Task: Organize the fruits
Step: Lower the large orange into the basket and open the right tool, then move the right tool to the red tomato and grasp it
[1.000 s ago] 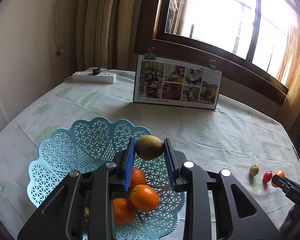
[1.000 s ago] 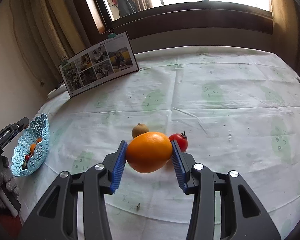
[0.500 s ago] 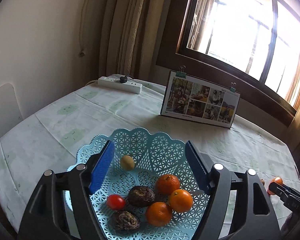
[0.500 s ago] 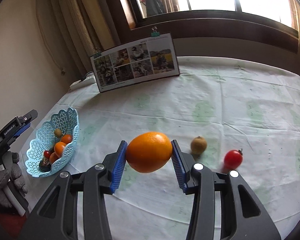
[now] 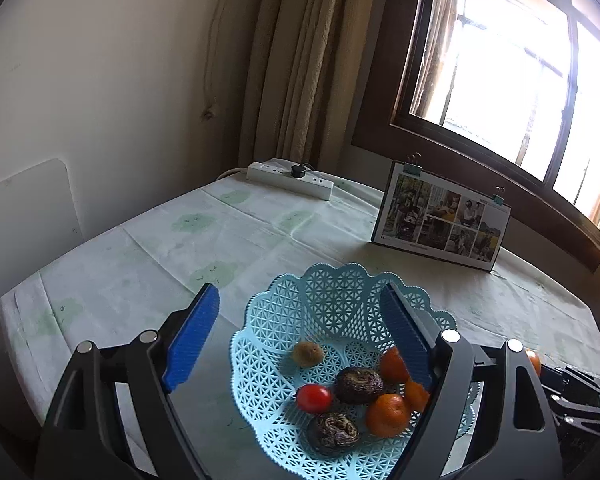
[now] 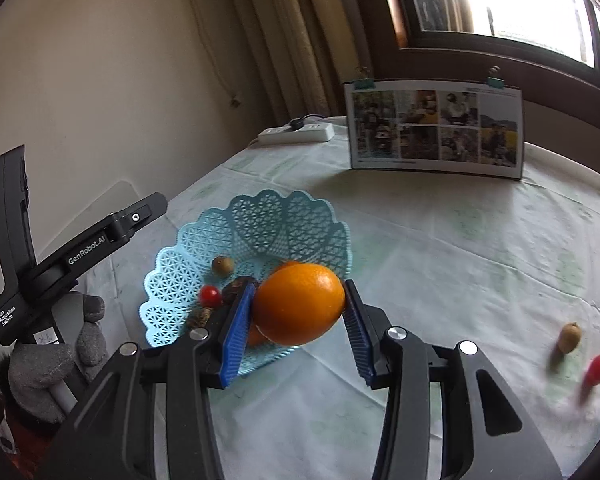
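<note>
- The right gripper (image 6: 298,322) is clamped on a big orange (image 6: 299,303), its blue pads (image 6: 236,334) pressed to either side of the fruit.
- The orange hangs over the near rim of the blue basket (image 6: 288,224), partly covering the fruit inside.
- The left gripper (image 5: 300,336) is spread wide and holds nothing; its pads (image 5: 192,336) stand well apart.
- Its right finger sits over the basket (image 5: 332,300), and its left finger is over bare tablecloth (image 5: 148,264) beside the rim.
- Inside the basket, seen from the left wrist: a small brown fruit (image 5: 307,354) alone toward the back, a cherry tomato (image 5: 314,398), two dark wrinkled fruits (image 5: 358,379) and a cluster of small oranges (image 5: 387,415) on the right, partly behind the finger.
- In the right wrist view, a gloved hand (image 6: 40,364) holds the left gripper's handle to the left of the basket.
- Out on the tablecloth, to the right of the right gripper and well apart from the basket, lie a brown fruit (image 6: 569,337) and a red tomato (image 6: 597,369), both blurred, just beside each other.
- A photo board (image 6: 436,130) stands upright behind the basket, held by clips at its top corners.
- A white power strip (image 6: 298,133) lies near the curtain (image 5: 308,60) at the far edge of the table.
- A window (image 5: 532,64) fills the wall behind the board.
</note>
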